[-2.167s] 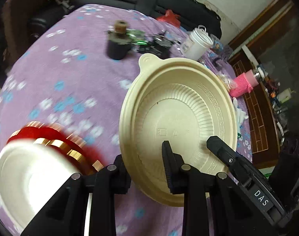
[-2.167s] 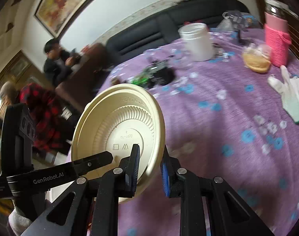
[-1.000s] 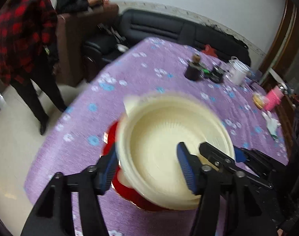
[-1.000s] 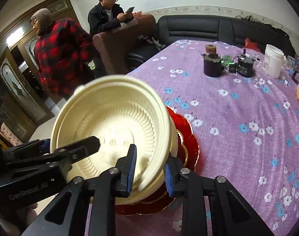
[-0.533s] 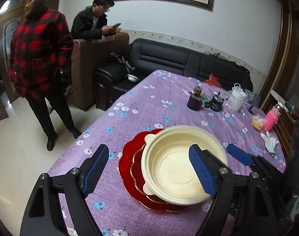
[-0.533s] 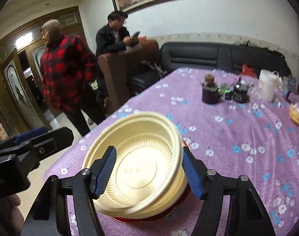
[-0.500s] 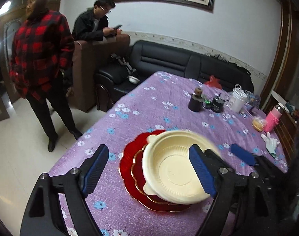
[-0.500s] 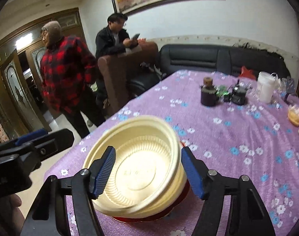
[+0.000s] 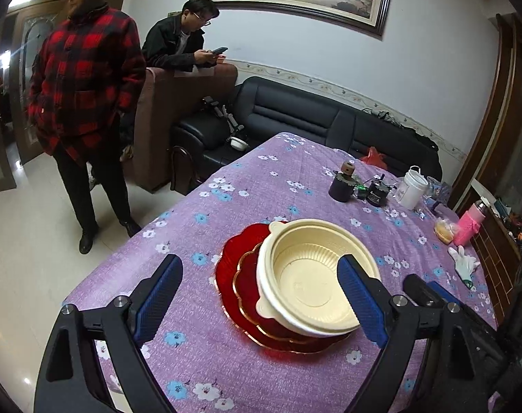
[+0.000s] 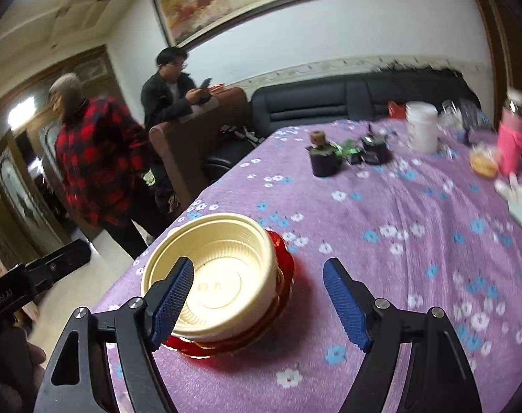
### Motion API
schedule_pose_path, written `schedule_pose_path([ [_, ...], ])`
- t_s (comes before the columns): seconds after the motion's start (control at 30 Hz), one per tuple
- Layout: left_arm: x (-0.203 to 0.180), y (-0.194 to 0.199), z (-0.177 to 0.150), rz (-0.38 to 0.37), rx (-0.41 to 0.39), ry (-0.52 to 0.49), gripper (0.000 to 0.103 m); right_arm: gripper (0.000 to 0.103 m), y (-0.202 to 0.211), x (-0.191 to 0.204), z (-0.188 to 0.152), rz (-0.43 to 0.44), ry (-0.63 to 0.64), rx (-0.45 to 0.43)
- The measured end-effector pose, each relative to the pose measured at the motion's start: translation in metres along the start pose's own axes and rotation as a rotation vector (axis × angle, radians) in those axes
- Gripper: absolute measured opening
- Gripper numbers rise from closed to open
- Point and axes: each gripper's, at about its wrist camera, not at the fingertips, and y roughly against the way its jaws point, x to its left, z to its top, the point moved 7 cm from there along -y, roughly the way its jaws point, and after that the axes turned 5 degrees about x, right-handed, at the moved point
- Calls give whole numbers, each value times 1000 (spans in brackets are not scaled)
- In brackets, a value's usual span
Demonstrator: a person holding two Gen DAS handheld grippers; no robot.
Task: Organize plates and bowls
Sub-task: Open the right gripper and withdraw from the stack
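A cream plastic bowl (image 9: 309,285) sits stacked on red gold-rimmed plates (image 9: 240,275) near the table's near left corner; the stack also shows in the right wrist view, bowl (image 10: 219,275) over red plates (image 10: 285,268). My left gripper (image 9: 257,296) is open and empty, held above and in front of the stack. My right gripper (image 10: 261,296) is open and empty, pulled back, with the bowl behind its left finger. The right gripper's body (image 9: 433,296) shows at the right of the left wrist view.
The purple flowered tablecloth (image 9: 288,186) covers the table. At its far end stand a dark cup (image 9: 341,186), a white jar (image 9: 412,189), a pink bottle (image 9: 470,223) and a white glove (image 9: 462,265). Two people (image 9: 82,79) stand by a sofa (image 9: 312,124) at left.
The right gripper let go of the cream bowl, leaving it on the red plates. Both grippers opened wide and drew back and up from the stack.
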Motion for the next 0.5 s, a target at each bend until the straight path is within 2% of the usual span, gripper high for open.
schedule_pose_path([
  [0.17,-2,1,-10,96,-25,-56,92,83,6,0,-16,44,-62,21],
  [0.33,-5,-6,-19,173,-12,-98,97,84,9,8,-32,27,-53,27],
  [0.5,-5,-11,-26,174,22,-107,97,84,6,15,-47,-15,-4,38],
])
